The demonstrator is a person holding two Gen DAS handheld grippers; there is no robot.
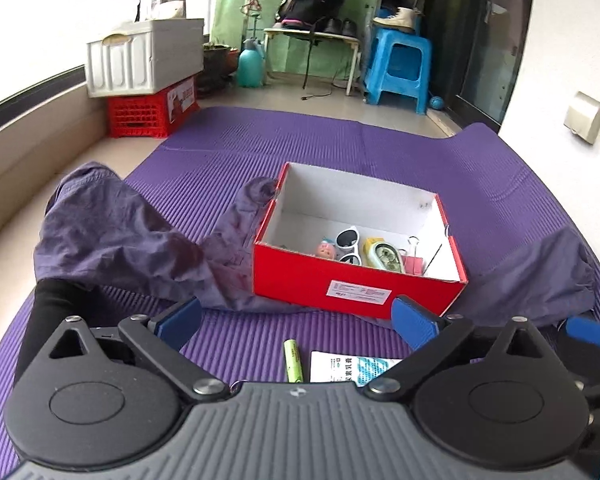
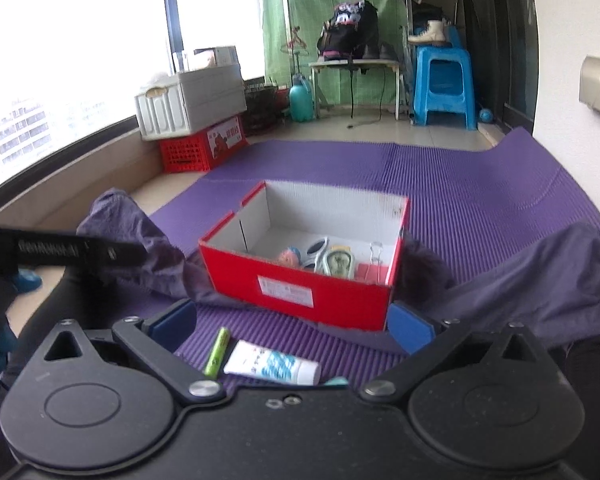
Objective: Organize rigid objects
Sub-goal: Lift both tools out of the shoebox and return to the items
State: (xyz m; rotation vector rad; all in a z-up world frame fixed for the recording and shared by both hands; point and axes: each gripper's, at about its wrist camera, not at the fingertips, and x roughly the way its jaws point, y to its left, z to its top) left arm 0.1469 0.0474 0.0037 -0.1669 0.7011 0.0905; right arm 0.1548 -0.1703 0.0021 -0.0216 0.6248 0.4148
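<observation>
A: How do the claws stand?
B: Left claw (image 1: 298, 322) and right claw (image 2: 294, 326) both gape wide, holding and touching nothing.
A: What lies nearest?
B: A green battery (image 1: 293, 361), long axis pointing toward the red box (image 1: 300, 276), just short of it on the purple mat (image 1: 228, 336). Beside it a white tube (image 2: 272, 364) lies crosswise; only the right view shows it whole.
A: Inside the box?
B: White sunglasses (image 1: 349, 244), a pink binder clip (image 1: 414, 264).

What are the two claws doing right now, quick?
Left claw: open, holding nothing.
Right claw: open, holding nothing.
</observation>
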